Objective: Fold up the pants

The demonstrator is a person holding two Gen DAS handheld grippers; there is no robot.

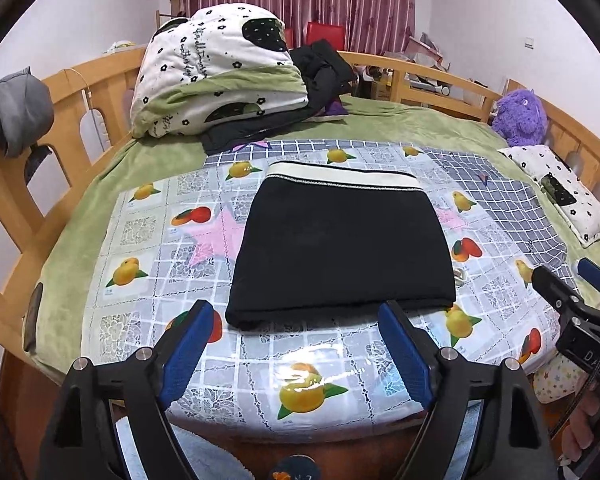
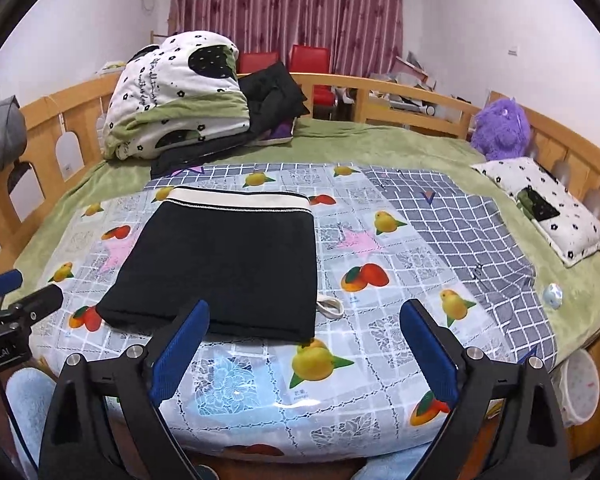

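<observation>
The black pants [image 1: 340, 248] lie folded into a flat rectangle on the fruit-print sheet [image 1: 300, 360], cream waistband at the far end. A white cord loop [image 2: 332, 306] pokes out at their near right corner. My left gripper [image 1: 296, 308] hovers open above the fold's near edge, with nothing between its blue pads. In the right wrist view the pants [image 2: 220, 264] sit left of centre. My right gripper [image 2: 305, 306] stands wide open over their near right corner and holds nothing. Each gripper shows at the edge of the other view: the right gripper [image 1: 572, 280], the left gripper [image 2: 20, 292].
A folded floral quilt [image 1: 220, 68] with dark clothes beside it is stacked at the far side of the bed. A purple plush toy [image 2: 500, 128] and a floral pillow [image 2: 540, 204] lie at the right. A wooden rail [image 1: 80, 92] rings the bed. A grey checked cloth [image 2: 480, 240] lies under the sheet.
</observation>
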